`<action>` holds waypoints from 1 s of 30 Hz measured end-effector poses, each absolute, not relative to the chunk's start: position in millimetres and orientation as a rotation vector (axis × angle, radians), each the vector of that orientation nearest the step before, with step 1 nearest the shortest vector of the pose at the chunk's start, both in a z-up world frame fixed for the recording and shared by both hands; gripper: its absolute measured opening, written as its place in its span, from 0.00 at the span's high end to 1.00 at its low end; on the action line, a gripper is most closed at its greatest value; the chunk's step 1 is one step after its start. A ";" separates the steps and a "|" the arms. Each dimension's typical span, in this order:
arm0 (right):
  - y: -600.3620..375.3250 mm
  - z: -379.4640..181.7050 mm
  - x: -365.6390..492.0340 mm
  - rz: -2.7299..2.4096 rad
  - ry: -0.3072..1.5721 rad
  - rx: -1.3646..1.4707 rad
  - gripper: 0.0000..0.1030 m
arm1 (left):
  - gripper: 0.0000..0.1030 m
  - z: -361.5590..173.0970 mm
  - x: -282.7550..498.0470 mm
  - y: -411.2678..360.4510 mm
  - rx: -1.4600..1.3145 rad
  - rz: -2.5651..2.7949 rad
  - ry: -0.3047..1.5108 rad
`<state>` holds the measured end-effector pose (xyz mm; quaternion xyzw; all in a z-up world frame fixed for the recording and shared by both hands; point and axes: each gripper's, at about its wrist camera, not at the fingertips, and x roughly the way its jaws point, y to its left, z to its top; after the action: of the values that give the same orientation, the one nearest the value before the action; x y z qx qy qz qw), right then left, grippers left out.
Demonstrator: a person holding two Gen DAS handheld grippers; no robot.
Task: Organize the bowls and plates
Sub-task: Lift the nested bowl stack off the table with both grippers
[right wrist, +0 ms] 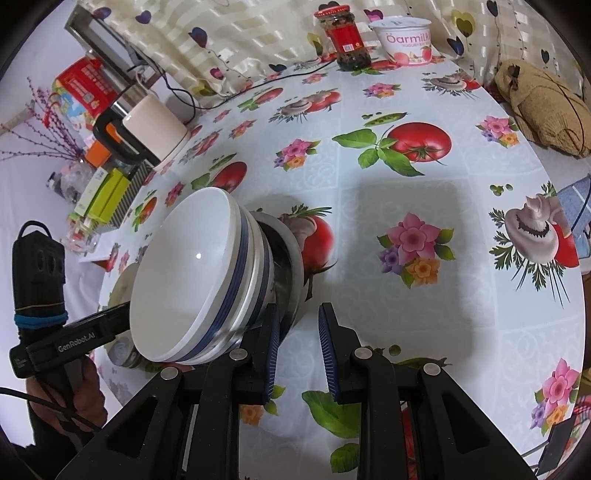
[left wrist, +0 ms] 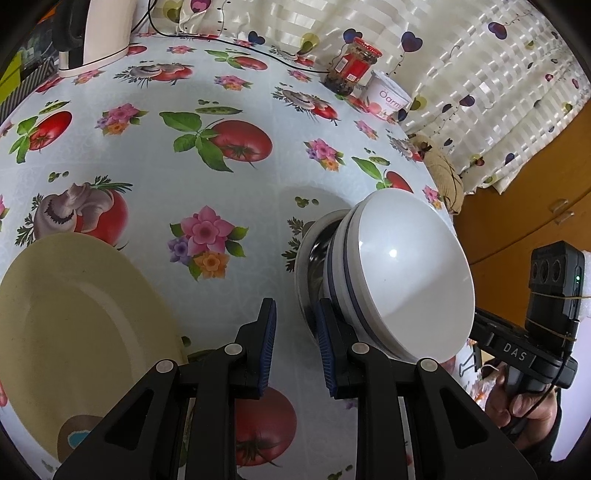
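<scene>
Two white bowls with blue stripes [left wrist: 406, 266] [right wrist: 184, 280] are nested on a steel bowl [left wrist: 314, 258] [right wrist: 288, 266] and stand on the flowered tablecloth [left wrist: 229, 206] [right wrist: 406, 177]. My left gripper [left wrist: 295, 310] is just left of the stack, open with only cloth between its pads. Its right finger [left wrist: 328, 332] lies against the steel rim. My right gripper [right wrist: 298, 314] is just right of the stack, also open with nothing between its pads, and its left finger [right wrist: 271, 332] lies by the stack's base. A pale yellow plate [left wrist: 74, 314] lies flat to the left of the left gripper.
At the back of the table stand a white kettle [left wrist: 103, 33] [right wrist: 155, 129] with its cord, a red-lidded jar [left wrist: 351, 62] [right wrist: 347, 40] and a yogurt cup [left wrist: 388, 96] [right wrist: 402, 40]. A burlap bundle [right wrist: 543, 107] sits at the right edge. Boxes [right wrist: 107, 192] crowd the left.
</scene>
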<state>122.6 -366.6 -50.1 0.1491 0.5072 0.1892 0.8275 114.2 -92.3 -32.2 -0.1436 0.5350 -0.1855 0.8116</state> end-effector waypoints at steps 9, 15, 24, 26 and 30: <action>-364.4 -50.9 124.1 0.404 1.083 0.322 0.78 | 0.80 -32.2 115.6 -90.7 -0.317 -0.410 1.135; -360.6 -53.3 127.0 0.414 1.097 0.320 0.80 | 0.88 -32.0 115.6 -91.3 -0.317 -0.436 1.129; -354.5 -50.8 128.4 0.413 1.087 0.282 0.87 | 0.90 -30.8 114.4 -94.3 -0.295 -0.451 1.110; -350.7 -49.0 126.7 0.401 1.079 0.246 0.87 | 0.91 -30.6 113.7 -95.3 -0.285 -0.449 1.105; -349.0 -48.6 125.4 0.388 1.070 0.219 0.87 | 0.91 -30.8 113.6 -96.1 -0.281 -0.451 1.099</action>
<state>125.4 -349.0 -48.6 0.1033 0.5056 0.1833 0.8367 113.6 -96.1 -30.8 -0.1322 0.5160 -0.2119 0.8194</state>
